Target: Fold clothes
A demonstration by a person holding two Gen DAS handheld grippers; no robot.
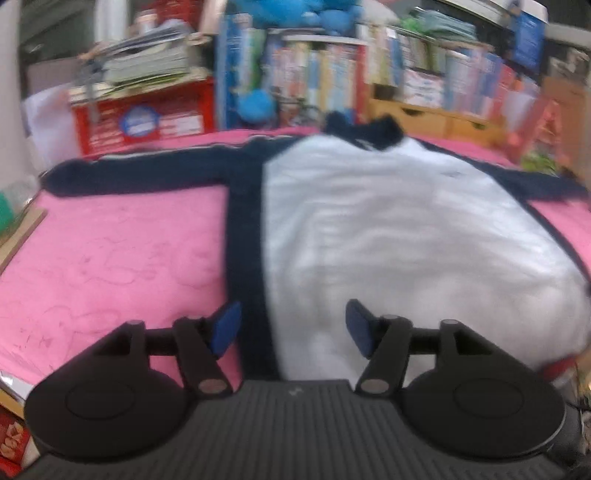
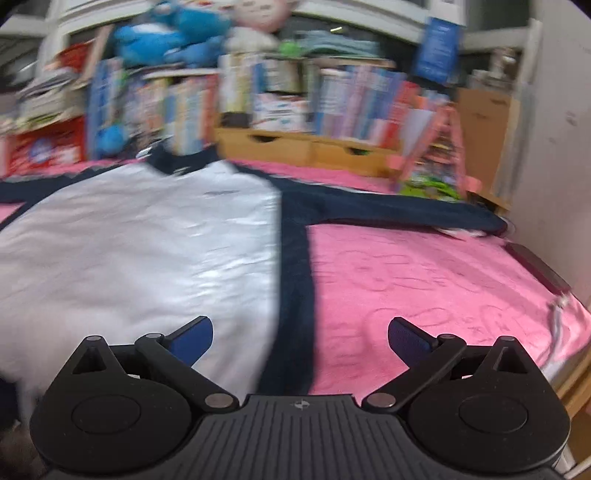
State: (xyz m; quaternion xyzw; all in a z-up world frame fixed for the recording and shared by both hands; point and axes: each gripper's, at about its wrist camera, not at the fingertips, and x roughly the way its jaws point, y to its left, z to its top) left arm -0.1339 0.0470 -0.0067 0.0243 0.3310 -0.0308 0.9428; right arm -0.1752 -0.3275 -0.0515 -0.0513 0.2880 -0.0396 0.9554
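Observation:
A white jacket with navy sleeves, collar and side bands [image 1: 388, 229] lies spread flat on the pink bed cover [image 1: 110, 258], both sleeves stretched out sideways. My left gripper [image 1: 291, 325] is open over the jacket's left navy side band near the hem, with nothing pressed between its blue pads [image 1: 225, 326]. In the right wrist view the same jacket [image 2: 140, 251] fills the left half. My right gripper [image 2: 300, 341] is open above the right navy side band [image 2: 295, 295], its jaws wide and holding nothing. Both views are motion-blurred.
Shelves packed with books [image 1: 332, 74] and blue plush toys [image 2: 162, 33] line the far side of the bed. A red box [image 1: 147, 118] stands at the back left, wooden drawers [image 2: 303, 147] at the back right. A dark flat object [image 2: 535, 269] lies near the bed's right edge.

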